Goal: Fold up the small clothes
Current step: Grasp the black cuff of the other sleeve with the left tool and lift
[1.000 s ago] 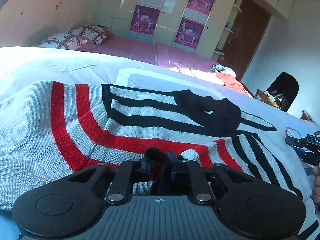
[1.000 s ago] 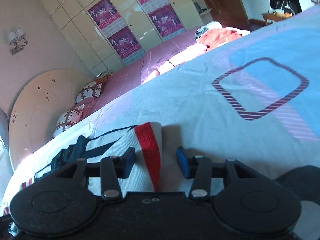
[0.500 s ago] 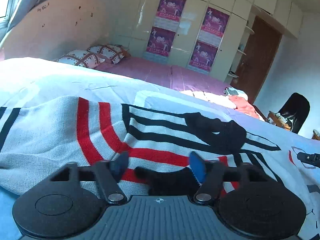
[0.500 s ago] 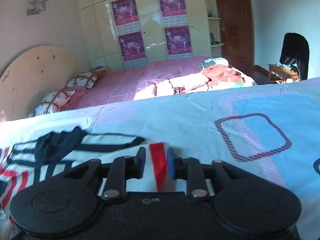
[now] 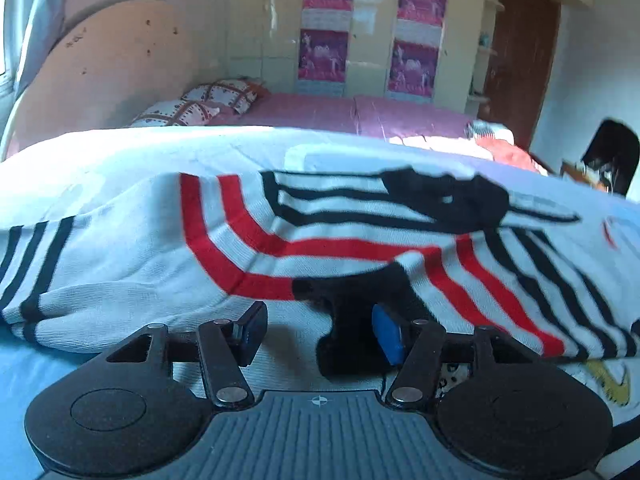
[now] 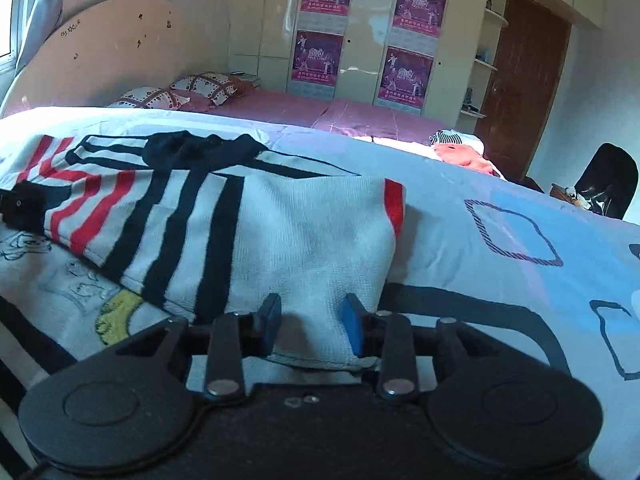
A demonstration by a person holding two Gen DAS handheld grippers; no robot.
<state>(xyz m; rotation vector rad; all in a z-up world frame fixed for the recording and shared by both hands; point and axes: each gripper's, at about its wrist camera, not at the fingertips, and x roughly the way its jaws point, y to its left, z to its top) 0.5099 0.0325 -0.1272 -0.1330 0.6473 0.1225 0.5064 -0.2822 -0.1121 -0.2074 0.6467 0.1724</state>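
With our left hand-held gripper [image 5: 318,332] spread and our right hand-held gripper [image 6: 312,330] loosely astride the sweater [image 6: 248,232], the fold may slip back toward the bed [image 6: 500,280] edge.

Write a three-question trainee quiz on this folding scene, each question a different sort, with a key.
1. True or false: the left gripper is clamped shut on the striped sweater.
2. Multiple choice: what lies between the fingers of the right gripper? A) a pillow B) white knit of the sweater C) the bedsheet alone
3. Fill in: the band at the sweater edge lying beyond the right gripper is coloured ____.

Key:
1. False; its fingers stand apart, with a black part of the sweater next to the blue pad.
2. B; the fingers are apart with the cloth between them, so it is not pinched tight.
3. Red.
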